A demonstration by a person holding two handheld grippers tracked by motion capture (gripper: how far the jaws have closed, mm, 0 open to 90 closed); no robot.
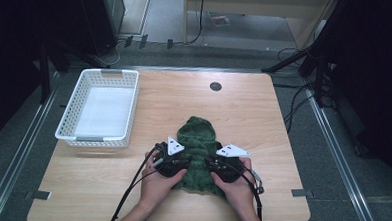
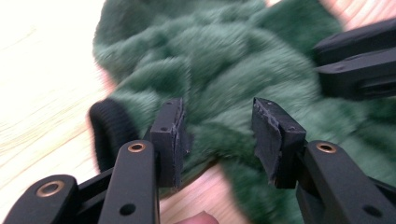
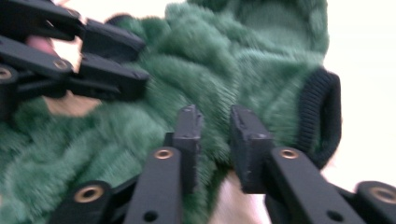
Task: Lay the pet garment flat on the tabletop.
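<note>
A fuzzy green garment [image 1: 197, 135] with black ribbed cuffs lies crumpled on the wooden table [image 1: 254, 113], near its front middle. Both of the person's hands rest at its near end. My left gripper [image 1: 186, 163] points right over the fleece [image 2: 224, 56], and its jaws stand wide open above the hem, next to a black cuff [image 2: 105, 130]. My right gripper [image 1: 210, 162] faces it from the right. In its own view the right gripper [image 3: 215, 119] is open by a narrow gap over the fleece [image 3: 233, 46], with the other cuff [image 3: 320, 116] to its right. The two grippers' tips are close together.
A white slatted basket [image 1: 71, 103] stands at the table's back left, with nothing in it. A round black cable hole [image 1: 215, 86] sits near the far edge. Cables trail from both grippers off the front edge. Bare wood lies on the right side.
</note>
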